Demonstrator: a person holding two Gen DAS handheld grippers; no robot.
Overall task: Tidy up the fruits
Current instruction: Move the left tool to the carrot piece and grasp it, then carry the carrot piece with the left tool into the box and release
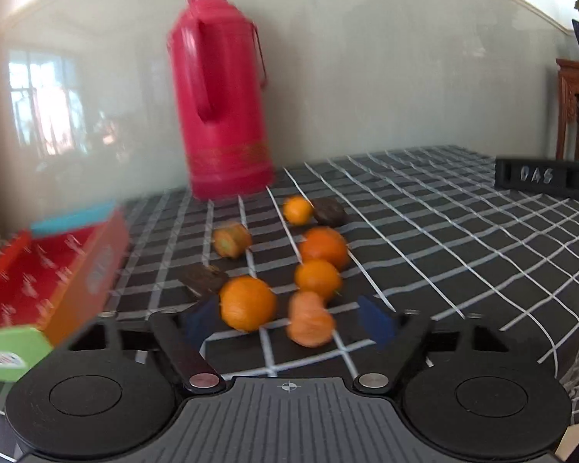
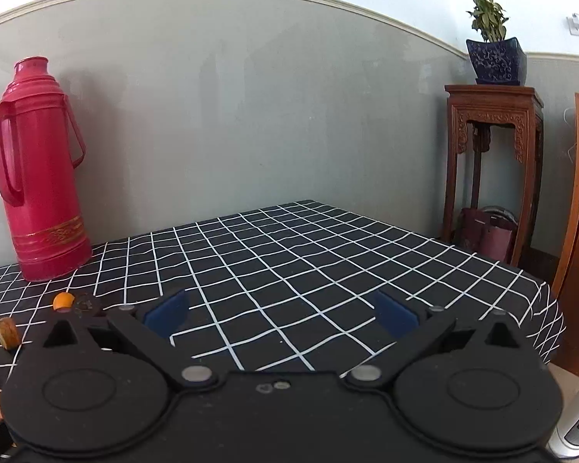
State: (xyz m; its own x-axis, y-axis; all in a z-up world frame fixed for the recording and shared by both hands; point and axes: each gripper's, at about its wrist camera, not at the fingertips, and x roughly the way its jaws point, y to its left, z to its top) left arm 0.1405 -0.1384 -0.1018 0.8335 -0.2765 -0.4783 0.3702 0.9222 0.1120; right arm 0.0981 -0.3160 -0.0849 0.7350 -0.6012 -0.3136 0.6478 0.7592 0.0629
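Five orange fruits lie loose in a cluster on the checked cloth: a small one (image 1: 297, 210) farthest back, a large round one (image 1: 324, 247) nearer, a mid-sized one (image 1: 317, 278) just in front of it and seemingly touching it, another large one (image 1: 248, 303) to the left, and a paler, lumpy one (image 1: 311, 324) nearest the camera (blur hides whether it is peeled). All rest on the cloth, close together, the front two lying side by side.
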